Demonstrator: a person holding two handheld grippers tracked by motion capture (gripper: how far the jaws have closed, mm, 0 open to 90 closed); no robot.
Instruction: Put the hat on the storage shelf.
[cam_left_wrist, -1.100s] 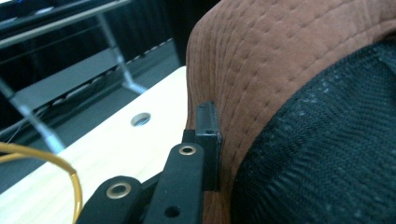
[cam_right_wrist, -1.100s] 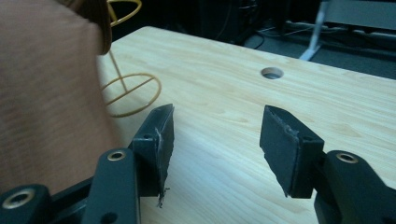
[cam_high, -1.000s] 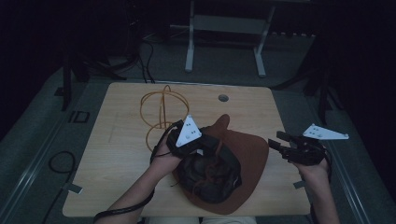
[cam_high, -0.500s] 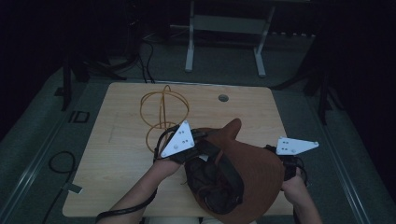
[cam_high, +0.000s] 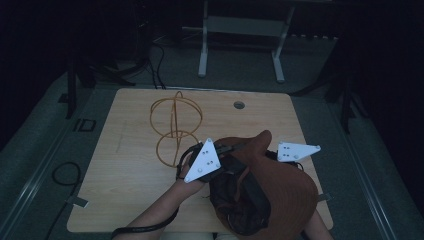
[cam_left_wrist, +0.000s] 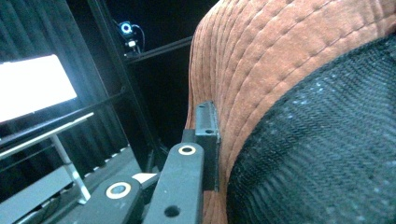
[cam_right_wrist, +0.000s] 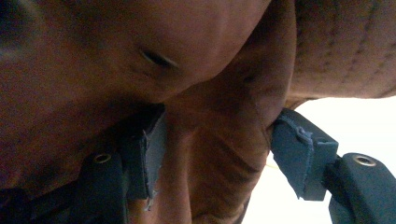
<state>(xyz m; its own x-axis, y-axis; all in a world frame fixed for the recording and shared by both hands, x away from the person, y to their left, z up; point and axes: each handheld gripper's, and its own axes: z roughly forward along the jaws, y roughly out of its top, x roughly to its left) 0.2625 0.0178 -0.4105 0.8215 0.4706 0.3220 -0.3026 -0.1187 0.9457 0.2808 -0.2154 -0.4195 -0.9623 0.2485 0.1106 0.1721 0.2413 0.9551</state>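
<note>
1. From the high view, we see the hat (cam_high: 285, 190) held up over the near right part of the desk (cam_high: 130, 165). The left tool (cam_high: 227, 150) is at its left edge and the right tool (cam_high: 280, 155) at its far right edge. The hat hangs between them, so both hands are equally near. A wire stand (cam_high: 175, 125) waits just left of the left tool.
2. From the left gripper view, our left tool (cam_left_wrist: 205, 140) pinches the hat's (cam_left_wrist: 280, 60) brim, closed on it.
3. From the right gripper view, the right tool (cam_right_wrist: 215, 149) has hat (cam_right_wrist: 210, 140) cloth between its pads (cam_right_wrist: 299, 149). They look apart, and we cannot tell if it grips.
</note>
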